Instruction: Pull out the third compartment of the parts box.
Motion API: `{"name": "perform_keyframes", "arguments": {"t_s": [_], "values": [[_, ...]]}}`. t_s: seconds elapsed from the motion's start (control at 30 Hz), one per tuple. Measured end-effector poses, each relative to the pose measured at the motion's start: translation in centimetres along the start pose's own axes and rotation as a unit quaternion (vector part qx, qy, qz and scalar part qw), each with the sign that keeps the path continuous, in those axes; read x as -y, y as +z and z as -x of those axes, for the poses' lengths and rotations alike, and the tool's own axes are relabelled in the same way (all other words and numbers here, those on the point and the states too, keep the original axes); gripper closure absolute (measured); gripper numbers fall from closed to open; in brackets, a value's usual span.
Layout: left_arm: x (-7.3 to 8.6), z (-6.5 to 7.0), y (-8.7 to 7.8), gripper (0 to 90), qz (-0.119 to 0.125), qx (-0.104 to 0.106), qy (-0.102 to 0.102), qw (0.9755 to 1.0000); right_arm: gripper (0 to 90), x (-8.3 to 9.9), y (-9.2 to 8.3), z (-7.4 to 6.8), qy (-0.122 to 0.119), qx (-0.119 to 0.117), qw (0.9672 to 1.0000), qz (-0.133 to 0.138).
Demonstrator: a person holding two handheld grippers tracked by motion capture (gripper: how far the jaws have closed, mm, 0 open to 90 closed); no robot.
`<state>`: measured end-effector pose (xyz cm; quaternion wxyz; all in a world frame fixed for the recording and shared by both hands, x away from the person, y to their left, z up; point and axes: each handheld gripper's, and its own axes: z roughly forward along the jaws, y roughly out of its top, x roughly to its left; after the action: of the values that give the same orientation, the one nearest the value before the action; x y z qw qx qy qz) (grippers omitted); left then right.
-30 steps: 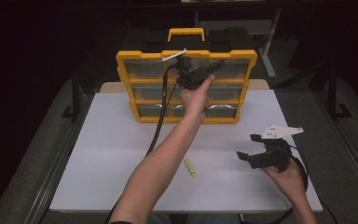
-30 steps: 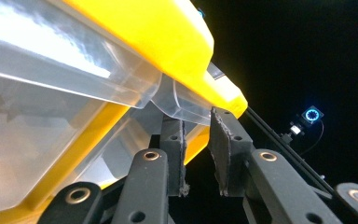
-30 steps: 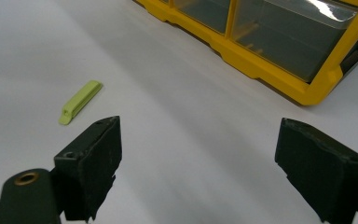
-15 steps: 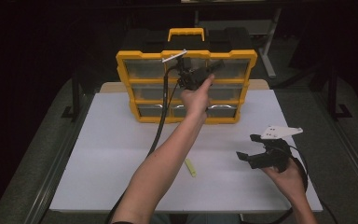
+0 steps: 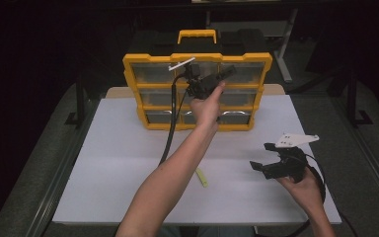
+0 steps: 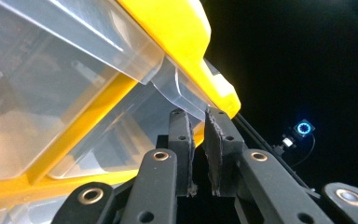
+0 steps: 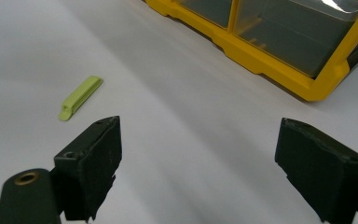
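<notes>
**Left jaws pinched at the top-right drawer, right gripper idle and open**

Your left gripper is up at the yellow drawer cabinet, which stands at 12 o'clock on the white table. Its tips sit at the top-right drawer. In the left gripper view the jaws are almost together, a thin gap between the pads, and the clear lip of the drawer sits right at the jaw tips. Can't tell from that angle whether the pads actually bite the lip or just sit under it. The jaws have just finished closing that last bit. The drawer front looks flush with the frame in the high view.

Your left forearm runs from 6 o'clock up to the cabinet, and the cable hangs down from the gripper across the lower drawers onto the table.

Your right gripper is low over the table at about 4 o'clock, jaws spread wide, nothing between them. They point toward 9 o'clock.

A small lime-green clip lies flat on the table at roughly 6 o'clock, between your forearm and the right gripper and clear of both. In the right gripper view it lies at 10 o'clock, with the cabinet's bottom-right corner at 2 o'clock.
</notes>
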<state>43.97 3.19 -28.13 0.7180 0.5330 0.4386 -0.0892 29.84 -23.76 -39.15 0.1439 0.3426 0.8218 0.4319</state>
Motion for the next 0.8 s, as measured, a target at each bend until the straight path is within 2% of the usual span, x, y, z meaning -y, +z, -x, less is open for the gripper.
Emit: {"name": "perform_keyframes", "arguments": {"t_s": [0.2, 0.8], "values": [[0.2, 0.2, -0.3, 80.8, -0.001, 0.004, -0.009, 1.0000, 13.8, 0.0, 0.1, 0.0, -0.002, 0.001, 1.0000, -0.001], [0.9, 0.7, -1.3, 81.5, -0.007, 0.019, -0.004, 0.9998, 13.8, 0.0, 0.2, -0.1, -0.004, 0.003, 1.0000, -0.003]]}}
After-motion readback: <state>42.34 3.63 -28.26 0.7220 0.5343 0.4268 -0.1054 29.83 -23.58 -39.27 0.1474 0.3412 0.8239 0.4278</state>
